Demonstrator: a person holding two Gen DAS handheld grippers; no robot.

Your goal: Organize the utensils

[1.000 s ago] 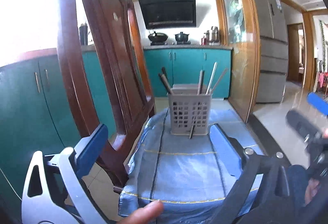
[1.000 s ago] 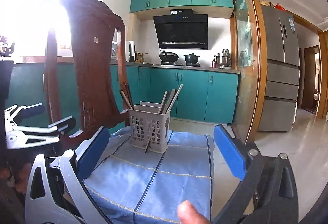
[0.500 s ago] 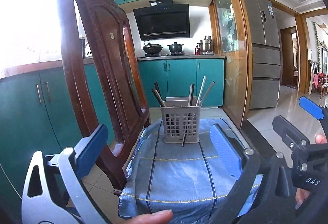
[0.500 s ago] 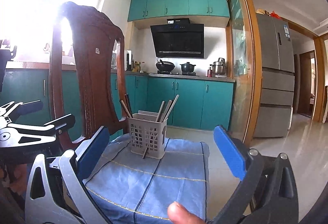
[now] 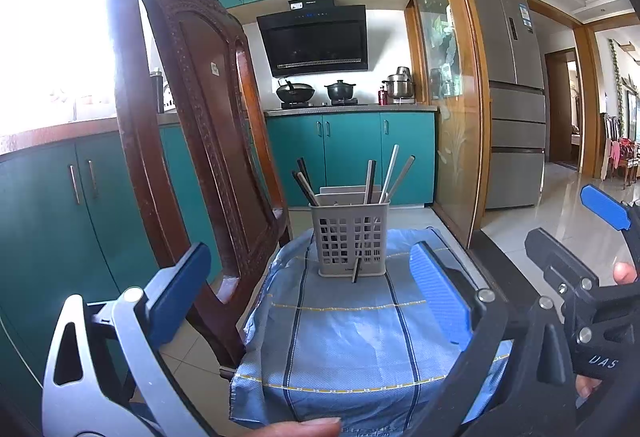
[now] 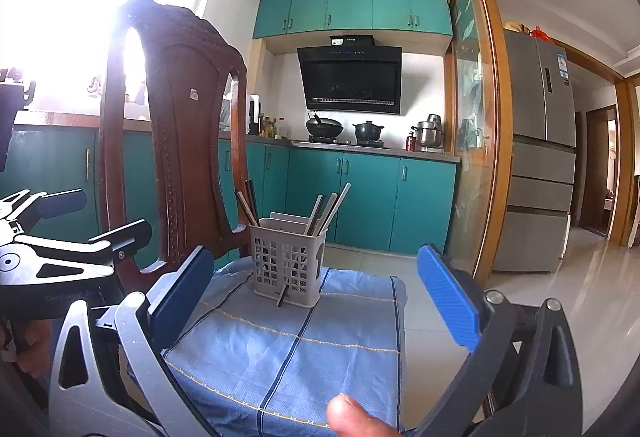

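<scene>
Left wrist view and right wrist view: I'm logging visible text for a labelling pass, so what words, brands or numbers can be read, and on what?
"DAS": white letters on the black body of the right tool, possibly cut off.
Pale embossed wording on the left tool: too faint to read.
Range hood top label: too small.
Fridge door sticker: too small.
Utensil basket base mark: blurred.
Chair back sticker: unreadable.
</scene>
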